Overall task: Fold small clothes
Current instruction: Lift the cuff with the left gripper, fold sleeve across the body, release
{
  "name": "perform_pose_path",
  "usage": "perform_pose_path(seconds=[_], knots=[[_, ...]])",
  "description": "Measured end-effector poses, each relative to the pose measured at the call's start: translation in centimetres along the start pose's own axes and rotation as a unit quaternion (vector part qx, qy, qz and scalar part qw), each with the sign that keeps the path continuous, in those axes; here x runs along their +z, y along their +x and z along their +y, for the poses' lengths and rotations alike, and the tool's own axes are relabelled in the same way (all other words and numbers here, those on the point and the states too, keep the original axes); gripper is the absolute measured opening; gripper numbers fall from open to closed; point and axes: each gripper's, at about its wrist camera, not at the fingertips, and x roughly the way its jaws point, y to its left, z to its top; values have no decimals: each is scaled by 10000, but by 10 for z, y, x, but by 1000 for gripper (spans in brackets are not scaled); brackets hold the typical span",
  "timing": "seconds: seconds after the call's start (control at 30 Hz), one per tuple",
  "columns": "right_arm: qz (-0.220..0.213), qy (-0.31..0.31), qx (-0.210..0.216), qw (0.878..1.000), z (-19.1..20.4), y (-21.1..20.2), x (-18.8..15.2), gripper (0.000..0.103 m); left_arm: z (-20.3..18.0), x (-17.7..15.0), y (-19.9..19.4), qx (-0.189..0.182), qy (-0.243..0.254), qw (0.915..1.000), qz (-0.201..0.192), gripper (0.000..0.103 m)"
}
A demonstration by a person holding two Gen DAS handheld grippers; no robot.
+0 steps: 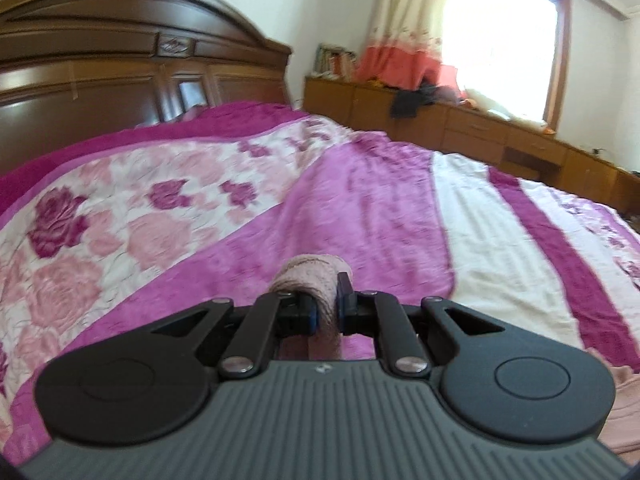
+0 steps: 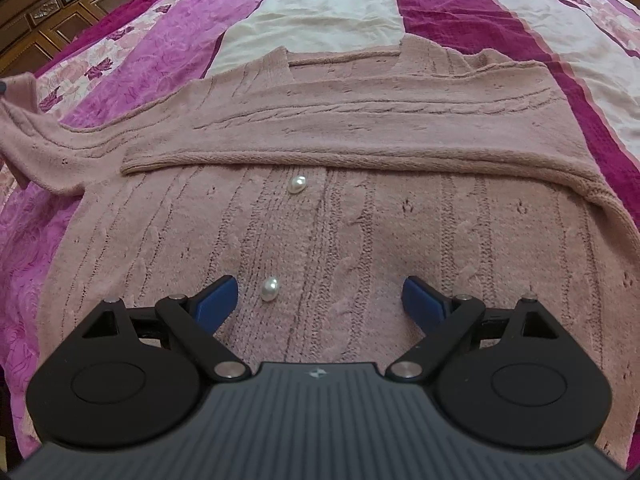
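Cardigan (image 2: 320, 208) lies beneath the spread right tool (image 2: 320, 300); left tool (image 1: 325, 308) pinches its sleeve (image 1: 316, 280).

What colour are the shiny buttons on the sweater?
Pearly white buttons on the dusty-pink sweater, clearest in the right wrist view.

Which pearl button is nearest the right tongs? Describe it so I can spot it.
On the bed's striped blanket lies a pink knit cardigan. Two pearl buttons run down its middle; yours is the lower pearl button, just inside the left blue finger, not the upper pearl button.
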Motion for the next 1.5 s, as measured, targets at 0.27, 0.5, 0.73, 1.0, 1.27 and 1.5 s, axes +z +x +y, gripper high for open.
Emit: perform_pose_path(seconds=[0.27,0.5,0.73,1.0,1.27,1.5], knots=[[-112,46,-75,9999,-12,-13,-4,94,-45,4,-12,-405,159,9990,-83,12],[-206,230,-64,9995,-31,-22,-7,94,-87,3,-14,-703,293,9971,-52,12],[-302,510,85,9982,-52,-34,-10,94,-143,-5,-13,-1031,577,9930,23,12],[-420,812,189,9956,-80,-42,-15,94,-215,-35,-6,-1362,928,9860,263,12],[-462,1025,336,9931,-101,-46,-22,94,-274,-90,10,-1586,1314,9756,762,12],[-485,1084,439,9920,-106,-46,-25,94,-297,-134,24,-1671,1636,9636,1294,12]])
